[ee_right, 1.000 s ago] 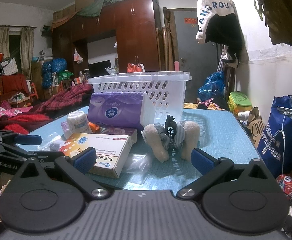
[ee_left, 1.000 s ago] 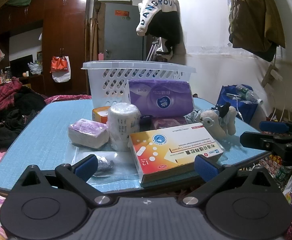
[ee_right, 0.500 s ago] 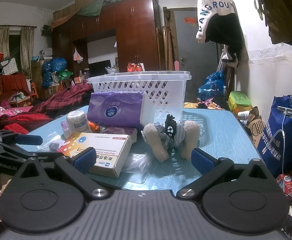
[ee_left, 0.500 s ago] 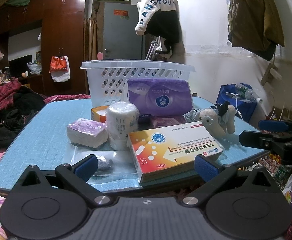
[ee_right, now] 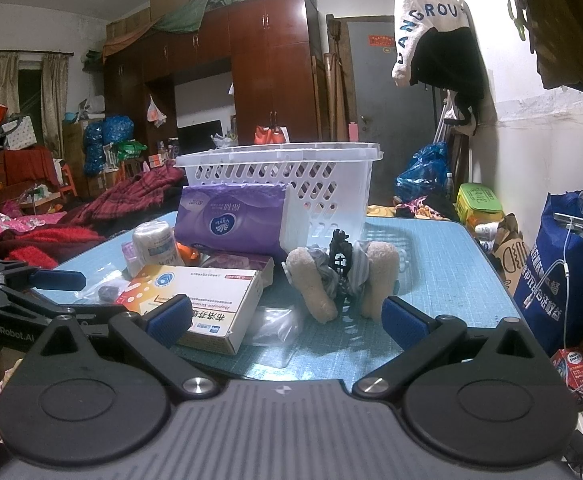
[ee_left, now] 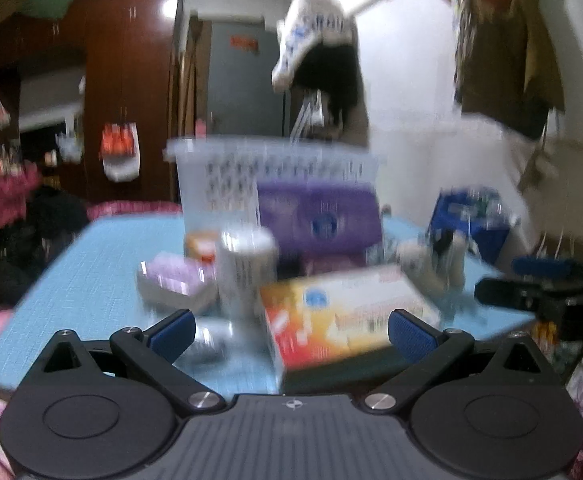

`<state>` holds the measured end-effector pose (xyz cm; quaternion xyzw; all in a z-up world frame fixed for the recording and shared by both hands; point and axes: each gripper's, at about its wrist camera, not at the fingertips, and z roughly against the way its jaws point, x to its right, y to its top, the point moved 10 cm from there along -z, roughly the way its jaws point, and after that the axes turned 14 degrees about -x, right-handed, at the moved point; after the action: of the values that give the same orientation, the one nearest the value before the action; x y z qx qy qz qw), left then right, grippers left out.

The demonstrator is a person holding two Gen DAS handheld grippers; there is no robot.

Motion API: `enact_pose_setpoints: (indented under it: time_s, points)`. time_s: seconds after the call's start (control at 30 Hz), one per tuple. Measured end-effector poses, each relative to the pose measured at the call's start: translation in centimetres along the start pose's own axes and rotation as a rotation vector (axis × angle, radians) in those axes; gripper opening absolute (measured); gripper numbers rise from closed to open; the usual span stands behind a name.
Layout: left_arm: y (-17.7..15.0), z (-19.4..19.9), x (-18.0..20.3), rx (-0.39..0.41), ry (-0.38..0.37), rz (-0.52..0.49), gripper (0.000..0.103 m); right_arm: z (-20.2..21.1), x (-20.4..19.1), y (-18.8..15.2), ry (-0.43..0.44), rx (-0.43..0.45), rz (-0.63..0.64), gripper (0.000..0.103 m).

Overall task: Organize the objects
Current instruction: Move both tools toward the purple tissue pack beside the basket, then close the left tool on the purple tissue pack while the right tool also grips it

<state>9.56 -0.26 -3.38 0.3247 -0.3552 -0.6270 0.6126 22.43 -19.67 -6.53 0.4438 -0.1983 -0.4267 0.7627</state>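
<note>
Clutter bunches mid-desk [ee_right: 431,248]: medicine box [ee_right: 195,304] at the near edge, purple Vinda tissue pack [ee_right: 231,220] leaning on the white basket [ee_right: 291,176] behind, plush toy [ee_right: 343,276] beside. Blue desk lies bare to the right. My left tongs [ee_left: 289,332] and right tongs [ee_right: 287,316] hang released, holding nothing. A hanging garment [ee_right: 431,28] reads "ANGROU".

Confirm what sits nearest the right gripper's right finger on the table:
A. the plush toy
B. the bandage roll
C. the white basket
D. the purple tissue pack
A. In the right wrist view the plush toy lies just beyond the right gripper, its beige leg close to the right fingertip, while the white basket stands farther back.
</note>
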Motion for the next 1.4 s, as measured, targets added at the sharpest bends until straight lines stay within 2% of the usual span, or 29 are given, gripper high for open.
enact_pose_setpoints:
  time_s: [0.1,0.17,0.27,0.37,0.47,0.6,0.7,0.77,0.83,0.9,0.97,1.0,1.1,1.17,1.27,1.3,1.4]
  points:
    - [2.2,1.4,-0.5,0.112,0.044,-0.025,0.103,0.3,0.1,0.5,0.015,0.032,0.0,0.103]
    - [3.8,1.6,-1.0,0.148,0.07,-0.034,0.103,1.1,0.1,1.6,0.043,0.078,-0.011,0.103]
    - [5.8,0.5,-1.8,0.109,0.058,-0.033,0.103,2.3,0.3,4.2,0.087,0.195,-0.019,0.103]
    - [7.3,-1.1,-2.2,0.07,0.044,-0.034,0.103,1.7,1.0,6.6,0.096,0.226,-0.041,0.103]
    - [8.3,-2.9,-2.0,0.028,-0.011,-0.046,0.103,-0.2,1.3,8.0,0.096,0.195,-0.042,0.103]
    - [8.5,-5.1,-1.9,-0.018,-0.056,-0.048,0.1,-4.2,1.3,8.3,0.092,0.063,-0.02,0.103]
    - [8.3,-5.9,-2.7,-0.036,-0.108,-0.015,0.096,-6.3,1.7,7.7,0.127,-0.009,-0.044,0.103]
    - [8.3,-6.5,-2.8,-0.049,-0.134,-0.007,0.088,-6.8,1.5,7.6,0.162,-0.023,-0.036,0.103]
    - [8.0,-6.8,-3.0,-0.058,-0.154,-0.006,0.083,-6.8,1.4,7.4,0.159,-0.029,-0.023,0.102]
    - [7.9,-7.3,-3.2,-0.073,-0.172,-0.005,0.077,-6.8,1.4,7.4,0.159,-0.035,-0.014,0.098]
    - [7.9,-7.8,-3.3,-0.084,-0.191,-0.004,0.066,-6.7,1.4,7.6,0.189,-0.041,-0.019,0.091]
    - [7.8,-8.0,-3.3,-0.09,-0.201,-0.003,0.064,-6.8,1.3,7.8,0.206,-0.046,-0.019,0.09]
    - [7.6,-8.5,-3.2,-0.099,-0.239,-0.009,0.06,-7.4,1.2,8.0,0.245,-0.067,-0.013,0.078]
    - [7.5,-8.8,-3.2,-0.105,-0.257,-0.011,0.054,-7.8,1.0,7.8,0.262,-0.084,-0.001,0.07]
    - [7.4,-9.1,-3.1,-0.115,-0.291,-0.011,0.042,-8.2,1.1,7.8,0.289,-0.098,-0.004,0.064]
    - [7.4,-9.2,-3.1,-0.114,-0.29,-0.012,0.042,-8.2,1.0,7.8,0.302,-0.1,-0.005,0.063]
    - [7.2,-9.1,-3.1,-0.101,-0.261,-0.033,0.041,-8.4,1.0,7.8,0.336,-0.11,-0.009,0.052]
